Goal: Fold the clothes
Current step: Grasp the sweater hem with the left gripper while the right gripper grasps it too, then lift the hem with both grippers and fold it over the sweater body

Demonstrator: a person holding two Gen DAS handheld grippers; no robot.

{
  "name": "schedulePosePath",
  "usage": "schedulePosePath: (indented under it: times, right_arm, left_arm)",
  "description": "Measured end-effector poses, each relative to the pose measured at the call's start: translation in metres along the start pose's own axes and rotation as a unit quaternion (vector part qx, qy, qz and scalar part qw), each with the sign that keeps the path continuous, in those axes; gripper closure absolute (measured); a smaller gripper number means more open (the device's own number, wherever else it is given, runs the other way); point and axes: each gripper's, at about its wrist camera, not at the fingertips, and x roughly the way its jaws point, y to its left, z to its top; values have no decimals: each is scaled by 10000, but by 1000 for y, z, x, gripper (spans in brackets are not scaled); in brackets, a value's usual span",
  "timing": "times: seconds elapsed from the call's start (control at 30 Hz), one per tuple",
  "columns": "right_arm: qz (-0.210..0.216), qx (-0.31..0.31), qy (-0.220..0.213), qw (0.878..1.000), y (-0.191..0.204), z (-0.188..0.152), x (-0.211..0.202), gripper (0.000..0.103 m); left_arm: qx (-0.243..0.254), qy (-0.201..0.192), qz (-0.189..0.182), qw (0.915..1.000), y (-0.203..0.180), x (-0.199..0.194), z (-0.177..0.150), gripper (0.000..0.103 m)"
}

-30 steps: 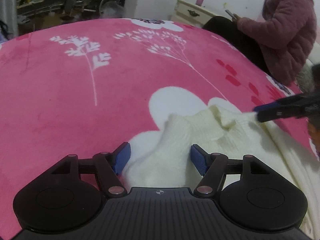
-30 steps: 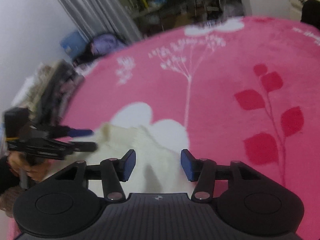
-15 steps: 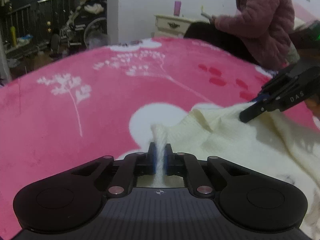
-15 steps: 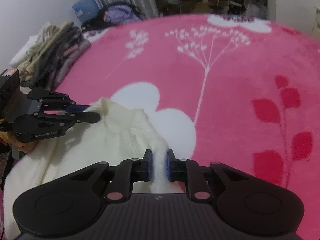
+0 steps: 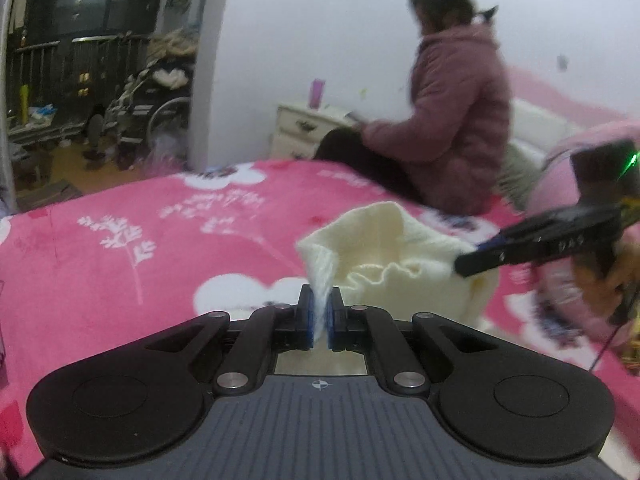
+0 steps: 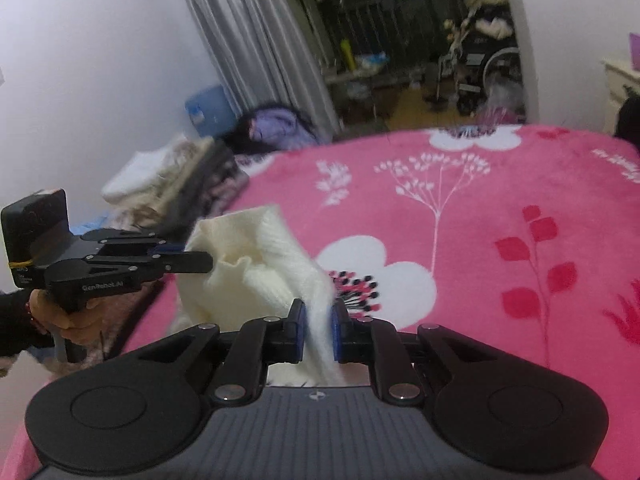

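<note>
The sweater [image 5: 384, 256] hangs bunched and unfolded between the grippers, lifted off the blanket [image 5: 120, 248]. Left gripper [image 5: 319, 318] and right gripper [image 6: 316, 332] each pinch a shoulder edge. Spreading and folding appear left.

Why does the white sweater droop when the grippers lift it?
The white sweater looks soft and floppy: it sags between the left gripper and right gripper. Its thick knit probably grips well, so slipping seems unlikely.
</note>
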Motion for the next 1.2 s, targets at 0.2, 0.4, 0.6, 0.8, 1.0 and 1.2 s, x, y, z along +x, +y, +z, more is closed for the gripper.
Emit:
schedulePosePath:
  times: [0.2,0.4,0.6,0.8,1.0,1.2]
  right_arm:
    - [22,341,-629,9974,45,-55,-84,89]
    - [-51,566,-739,9956,81,-118,-136,89]
    - [-180,483,-256,9983,114,-178,-160,90]
    - [-403,331,487,9975,133,-231,-161,90]
    - [-687,-208,1058,9918,141,-260,-146,90]
    - [-688,-735,1288,9865,156,-265,-156,90]
  left_arm:
    - [70,-155,-685,9975,-49,-74,-7,99]
    - [287,448,-1409,9886,-92,-121,-43,99]
    - [244,1338,-2023,9698,-114,-131,-99,99]
    - [569,2126,-2287,9483,-129,-113,-154,99]
    - [938,2641,-2429,9287,-143,-91,-193,99]
    - [908,2766,-2855,9131,-147,-88,-196,99]
